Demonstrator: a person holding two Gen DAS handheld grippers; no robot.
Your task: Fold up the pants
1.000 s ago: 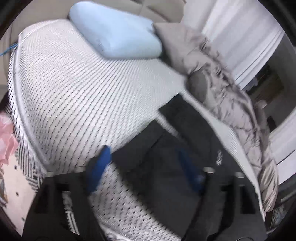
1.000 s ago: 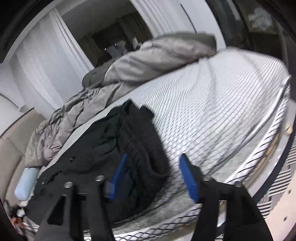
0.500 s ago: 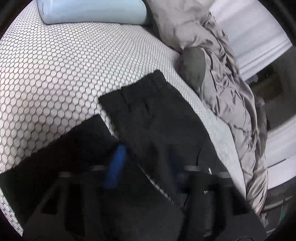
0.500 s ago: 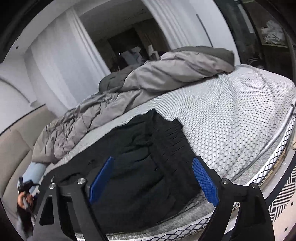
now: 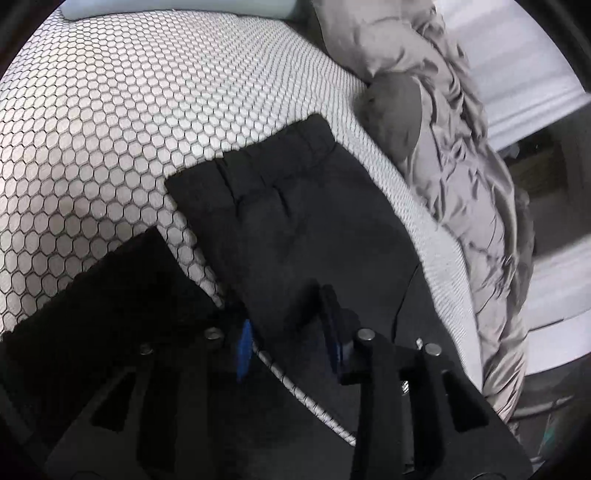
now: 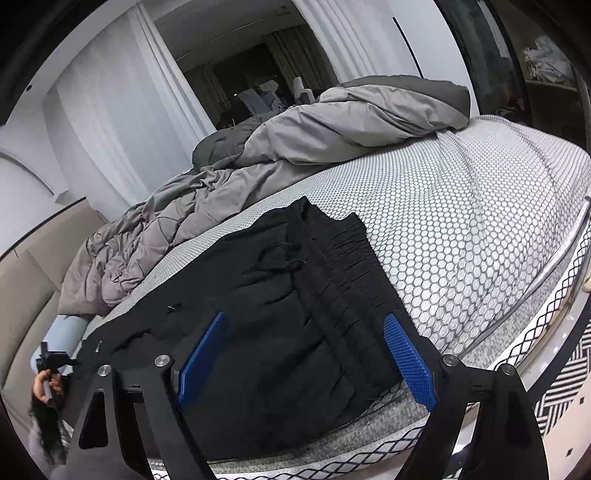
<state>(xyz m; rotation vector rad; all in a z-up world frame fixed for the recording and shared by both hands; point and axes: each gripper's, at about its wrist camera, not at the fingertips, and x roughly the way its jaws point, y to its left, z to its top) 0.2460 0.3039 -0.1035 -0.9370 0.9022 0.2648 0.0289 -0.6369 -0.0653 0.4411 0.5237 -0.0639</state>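
Black pants [image 5: 295,206] lie spread on a bed, one leg's hem toward the pillow. My left gripper [image 5: 286,317] is shut on a fold of that leg, with dark cloth pinched between its blue pads [image 5: 243,347]. In the right wrist view the pants [image 6: 280,295] show their gathered waistband [image 6: 343,266] near the bed's edge. My right gripper [image 6: 304,325] hovers just above the waist end, open wide, its pads apart from the cloth. At that view's far left a hand [image 6: 46,386] holds the left gripper [image 6: 51,360] at the leg end.
The mattress [image 5: 129,129] has a white cover with a black honeycomb pattern. A crumpled grey duvet [image 6: 332,136] runs along the far side, right beside the pants. A light blue pillow [image 5: 177,7] lies at the head. A zigzag-patterned rug [image 6: 565,398] lies below the bed's edge.
My left gripper dropped forward onto the pant leg and went from wide open to shut on the cloth. The right gripper's jaws spread wider and shifted slightly over the waistband.
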